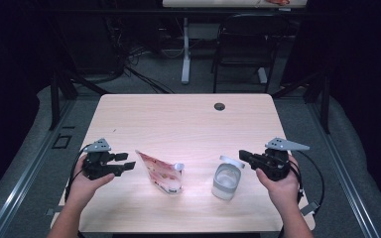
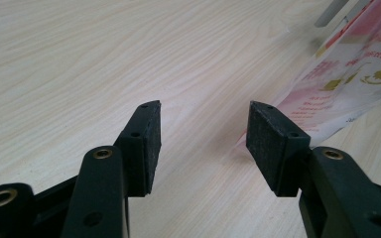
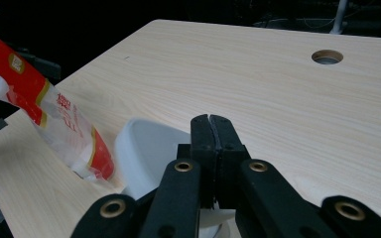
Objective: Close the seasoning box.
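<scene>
Claw status first: the left claw (image 1: 124,163) stands with its jaws apart and nothing between the pads (image 2: 149,144); the right claw (image 1: 243,156) has its jaws pressed flat together, gripping nothing.

Work items lie on the near half of the desk (image 1: 178,119). A red-and-clear pouch (image 1: 161,173) lies on its side left of centre, with its white spout end (image 1: 178,166) pointing right. A small white container (image 1: 226,181) stands to the right of the pouch, close to it but apart.

Position of each claw:
- Left claw: hovers left of the pouch, jaws aimed at it. In the left gripper view the pouch's (image 2: 347,84) edge sits just beyond the right-hand pad, not yet between the pads.
- Right claw: hangs just right of the container's rim, tips near it; contact cannot be confirmed.

Progress assessment: neither item is held or lifted, so the handling work appears to be at its start. Remaining, as judged: grasp the pouch, steady the container, then bring the two together.
</scene>
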`<state>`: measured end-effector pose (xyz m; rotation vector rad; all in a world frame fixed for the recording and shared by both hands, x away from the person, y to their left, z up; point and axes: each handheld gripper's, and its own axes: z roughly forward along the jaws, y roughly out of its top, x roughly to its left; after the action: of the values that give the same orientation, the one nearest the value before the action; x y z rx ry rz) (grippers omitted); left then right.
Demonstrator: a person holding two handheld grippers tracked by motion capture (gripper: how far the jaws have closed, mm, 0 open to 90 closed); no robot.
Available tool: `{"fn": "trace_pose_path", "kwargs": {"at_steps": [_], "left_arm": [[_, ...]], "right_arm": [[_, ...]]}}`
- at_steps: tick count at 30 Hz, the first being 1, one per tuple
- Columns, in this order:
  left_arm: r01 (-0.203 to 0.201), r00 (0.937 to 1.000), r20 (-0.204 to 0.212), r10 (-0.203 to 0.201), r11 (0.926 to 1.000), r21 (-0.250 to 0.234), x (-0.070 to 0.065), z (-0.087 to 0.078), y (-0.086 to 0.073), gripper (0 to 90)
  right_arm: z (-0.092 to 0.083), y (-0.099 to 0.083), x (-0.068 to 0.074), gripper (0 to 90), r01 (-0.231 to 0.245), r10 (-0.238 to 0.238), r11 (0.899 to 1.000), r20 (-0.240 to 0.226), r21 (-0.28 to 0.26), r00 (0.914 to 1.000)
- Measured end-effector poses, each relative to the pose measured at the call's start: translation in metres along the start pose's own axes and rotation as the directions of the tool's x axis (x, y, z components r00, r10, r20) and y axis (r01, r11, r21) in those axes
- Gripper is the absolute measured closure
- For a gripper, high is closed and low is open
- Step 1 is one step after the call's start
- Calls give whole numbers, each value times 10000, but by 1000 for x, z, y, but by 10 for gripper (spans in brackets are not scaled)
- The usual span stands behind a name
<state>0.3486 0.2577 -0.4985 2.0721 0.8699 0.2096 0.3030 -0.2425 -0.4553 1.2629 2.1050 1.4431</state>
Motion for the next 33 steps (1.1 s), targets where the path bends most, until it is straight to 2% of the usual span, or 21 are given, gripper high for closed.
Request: {"fn": "trace_pose_path", "kwargs": {"at_steps": [4, 13, 14, 18, 20, 22, 32, 33], "left_arm": [[-11, 10000, -12, 11, 10000, -10, 0, -1, 0, 481], [71, 9998, -197, -73, 9999, -117, 0, 0, -1, 481], [109, 9999, -45, -110, 9999, -85, 1, 0, -1, 481], [142, 9999, -56, -142, 9999, -73, 2, -1, -2, 481], [195, 9995, -249, -199, 9997, -157, 3, -1, -3, 481], [249, 9996, -122, -251, 9996, -122, 4, -1, -3, 481], [267, 9995, -183, -268, 9996, -75, 5, 1, -4, 480], [361, 9991, -216, -362, 9993, -82, 5, 1, -4, 479]], "right_arm": [[1, -5, 3, 891, -15, 15, 10000, -58, -48, 10000], [1, -13, 2, 887, -84, 85, 9999, 125, -108, 9999], [-1, -16, 1, 885, -92, 95, 9999, 244, -116, 9997], [-4, -20, -2, 884, -83, 91, 9999, 526, -141, 9986], [-6, -27, -7, 885, -298, 311, 9994, 688, -194, 9971], [-7, -33, -11, 884, -430, 440, 9990, 799, -146, 9958], [-8, -52, -19, 884, -833, 838, 9965, 1022, -95, 9912], [-7, -55, -20, 884, -859, 863, 9963, 1072, -87, 9905]]}}
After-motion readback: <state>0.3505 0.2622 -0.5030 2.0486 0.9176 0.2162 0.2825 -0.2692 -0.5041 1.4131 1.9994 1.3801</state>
